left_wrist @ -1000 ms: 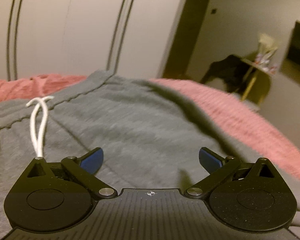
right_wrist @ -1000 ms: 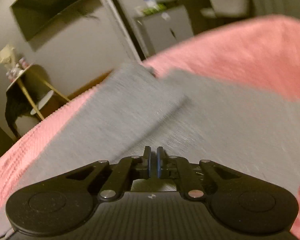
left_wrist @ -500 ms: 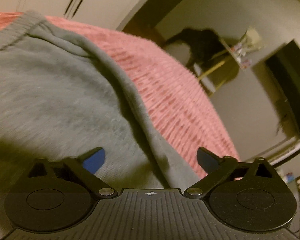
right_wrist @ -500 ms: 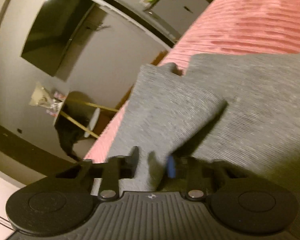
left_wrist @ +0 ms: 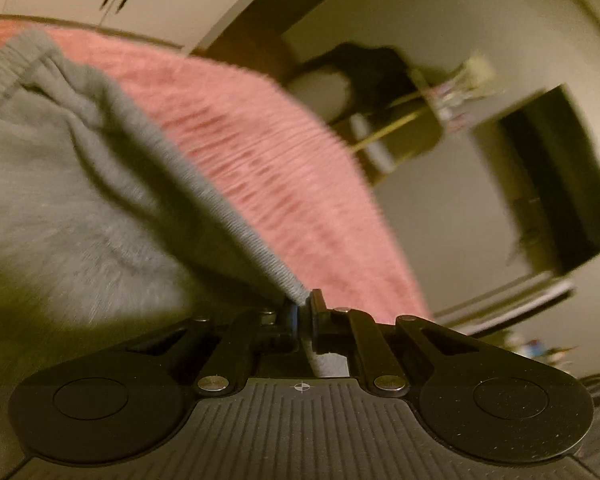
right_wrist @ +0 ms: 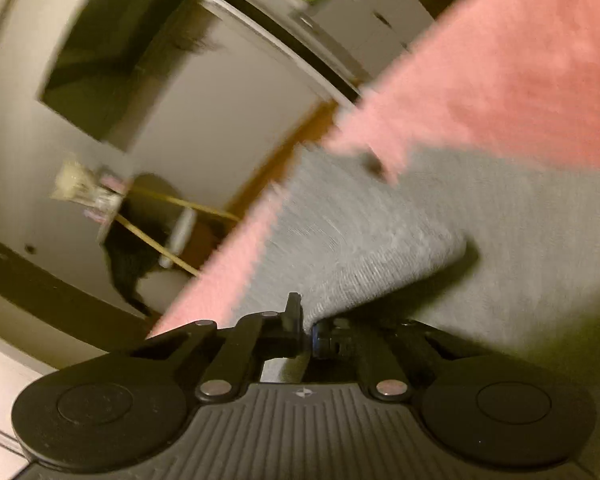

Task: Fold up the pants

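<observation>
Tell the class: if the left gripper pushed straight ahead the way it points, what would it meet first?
The grey pants: the left gripper is already shut on their edge, with the pink blanket probably next.

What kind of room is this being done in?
Probably a bedroom at home: grey pants lie on a pink ribbed bedspread, a dark screen hangs on the wall, and a small side table stands nearby.

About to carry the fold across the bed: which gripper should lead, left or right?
Probably the right gripper: it is shut on the free leg end of the grey pants. The left gripper, shut on the side edge near the waistband, suits following.
</observation>
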Demonstrator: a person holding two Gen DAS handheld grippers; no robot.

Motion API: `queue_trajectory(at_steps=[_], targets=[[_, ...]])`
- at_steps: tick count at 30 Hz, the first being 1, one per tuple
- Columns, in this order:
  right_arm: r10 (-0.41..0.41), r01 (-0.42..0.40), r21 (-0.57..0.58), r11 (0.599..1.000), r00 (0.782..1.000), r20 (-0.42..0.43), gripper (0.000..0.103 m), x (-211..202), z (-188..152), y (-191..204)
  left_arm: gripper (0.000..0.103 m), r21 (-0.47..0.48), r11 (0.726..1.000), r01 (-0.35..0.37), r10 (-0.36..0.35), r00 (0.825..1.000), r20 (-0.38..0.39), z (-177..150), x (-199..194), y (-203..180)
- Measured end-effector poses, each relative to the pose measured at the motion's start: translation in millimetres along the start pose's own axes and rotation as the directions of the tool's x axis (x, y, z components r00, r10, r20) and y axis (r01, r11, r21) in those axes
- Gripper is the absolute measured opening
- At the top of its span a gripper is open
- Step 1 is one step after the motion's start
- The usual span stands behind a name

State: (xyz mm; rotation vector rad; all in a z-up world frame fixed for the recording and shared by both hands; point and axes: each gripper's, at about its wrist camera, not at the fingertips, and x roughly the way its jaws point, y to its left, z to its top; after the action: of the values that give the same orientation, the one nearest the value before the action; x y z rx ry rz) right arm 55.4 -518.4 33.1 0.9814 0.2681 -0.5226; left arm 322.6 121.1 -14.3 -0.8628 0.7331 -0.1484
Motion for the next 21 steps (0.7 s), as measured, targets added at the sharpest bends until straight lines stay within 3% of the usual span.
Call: queue_trajectory(at_steps=[5,7,10,13,15,17,19,21], targets=[[0.069,-0.053,-0.147,0.988,0.992,0.105,0.005,-76,23,1,0.007,0.095,0.991,0.098,-0.104,0.992,0.067,-50,-110,-7],[0.055,-0.034,-0.191,0.981,0.993,0.108,0.005,-97,23,-13,0.007,0.063,0.993,0.101,-0.105,0.993,0.058,-79,-138,3],[-0.039,0.053,-0.235,0.971,0.997,0.065,0.006,-105,12,-44,0.008,0.032,0.999,0.005,-0.006,1.0,0.016,-129,-154,29],[-0.172,0.165,-0.182,0.969,0.985,-0.02,0.006,-91,-4,-84,0.012,-0.011,0.991,-0.133,0.133,0.991,-0.029,-148,-146,54],[-0.213,0.203,-0.165,0.965,0.976,-0.046,0.009,-83,-13,-102,0.028,-0.002,0.977,-0.213,0.213,0.977,0.03,-144,-146,60],[-0.181,0.175,-0.117,0.978,0.983,-0.041,0.009,-84,-18,-113,0.082,-0.014,0.97,-0.242,0.242,0.964,0.108,-133,-150,63],[-0.136,0.133,-0.062,0.989,0.99,-0.049,0.017,-84,-16,-116,0.087,-0.038,0.957,-0.287,0.289,0.943,0.165,-122,-153,63],[-0.1,0.097,-0.039,0.994,0.993,-0.058,0.029,-79,-13,-115,0.092,-0.009,0.959,-0.284,0.282,0.944,0.17,-104,-139,64]])
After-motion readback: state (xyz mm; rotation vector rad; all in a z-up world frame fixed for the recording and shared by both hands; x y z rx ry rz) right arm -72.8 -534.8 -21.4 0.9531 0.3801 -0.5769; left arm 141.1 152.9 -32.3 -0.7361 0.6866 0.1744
